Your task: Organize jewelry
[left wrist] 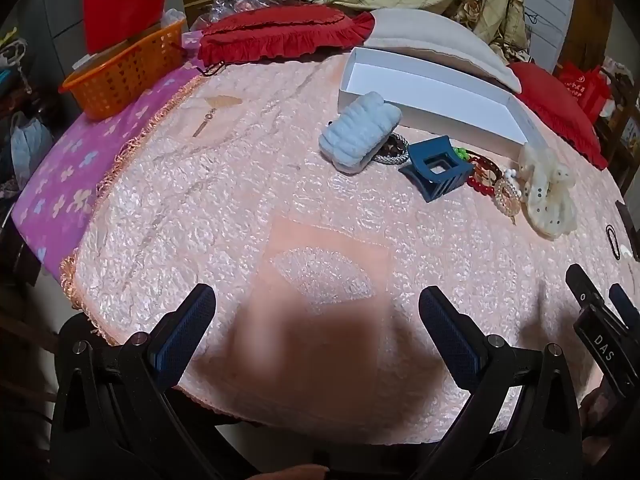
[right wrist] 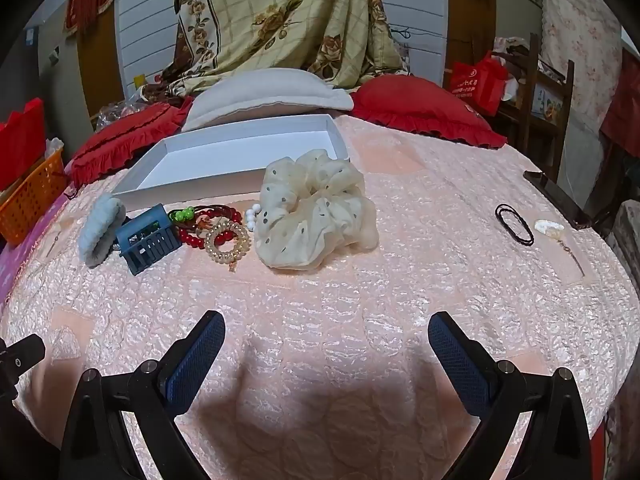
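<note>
An empty white box (right wrist: 236,160) lies on the pink bedspread, also in the left wrist view (left wrist: 432,92). In front of it sit a light-blue fluffy hair clip (right wrist: 98,234), a blue claw clip (right wrist: 148,238), red bead bracelets (right wrist: 200,232), a clear spiral hair tie (right wrist: 226,242) and a cream dotted scrunchie (right wrist: 316,208). The same pile shows in the left wrist view: fluffy clip (left wrist: 358,130), claw clip (left wrist: 436,168), scrunchie (left wrist: 548,190). My left gripper (left wrist: 316,312) and right gripper (right wrist: 326,338) are both open and empty, near the bed's front edge, well short of the pile.
A black hair tie (right wrist: 514,224) and a small pale clip (right wrist: 548,227) lie at the right, near a dark phone (right wrist: 558,198). An orange basket (left wrist: 124,72) stands at the left. Red pillows (right wrist: 424,110) and a white pillow (right wrist: 268,94) line the back. A small pendant (left wrist: 204,122) lies left.
</note>
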The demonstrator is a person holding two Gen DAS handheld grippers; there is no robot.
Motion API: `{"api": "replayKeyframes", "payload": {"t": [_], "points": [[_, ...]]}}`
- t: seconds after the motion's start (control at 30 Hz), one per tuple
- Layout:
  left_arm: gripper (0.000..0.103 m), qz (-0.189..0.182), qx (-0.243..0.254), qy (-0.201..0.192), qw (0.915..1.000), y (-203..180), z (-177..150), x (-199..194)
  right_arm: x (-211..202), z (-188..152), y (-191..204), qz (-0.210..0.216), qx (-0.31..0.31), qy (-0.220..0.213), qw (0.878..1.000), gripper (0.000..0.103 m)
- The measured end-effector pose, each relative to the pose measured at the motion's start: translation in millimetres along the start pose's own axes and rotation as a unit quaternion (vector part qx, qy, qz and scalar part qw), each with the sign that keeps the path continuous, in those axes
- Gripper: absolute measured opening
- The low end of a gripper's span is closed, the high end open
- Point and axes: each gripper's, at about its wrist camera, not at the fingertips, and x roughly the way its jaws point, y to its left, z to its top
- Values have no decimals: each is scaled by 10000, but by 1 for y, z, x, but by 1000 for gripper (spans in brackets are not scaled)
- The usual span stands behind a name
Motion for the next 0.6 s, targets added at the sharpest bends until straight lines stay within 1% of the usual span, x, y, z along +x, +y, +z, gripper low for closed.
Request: {"api": "replayKeyframes", "payload": {"t": [0.2,0.3,0.33,0.4,0.43,0.5,0.6], "points": [[102,31,19,-64,10000,-1,-3,-4,1,0,0,-2,-10,-6,10000,101],[102,98,22,-152,9998,-6,-11,-9,0,0,0,-21,-9,-48,10000,101],[102,150,10,-245,9996,-7,-15,-15,-1,-2,-2,-19,22,-72,10000,102],[102,155,-19,-288,9995,-3,-13,-20,-3,-2,-3,-39,56,-84,9999,102],[102,140,-68,-375,9992,-2,-17,-27,-4,-3,-4,-50,69,-80,9999,101],[102,26,-115,-382,9992,1,-14,-26,2,-4,-4,-52,71,-45,10000,101],[102,-232,-87,-457,9986,0,-16,-31,5,3,-10,-95,133,-54,9999,101]]}}
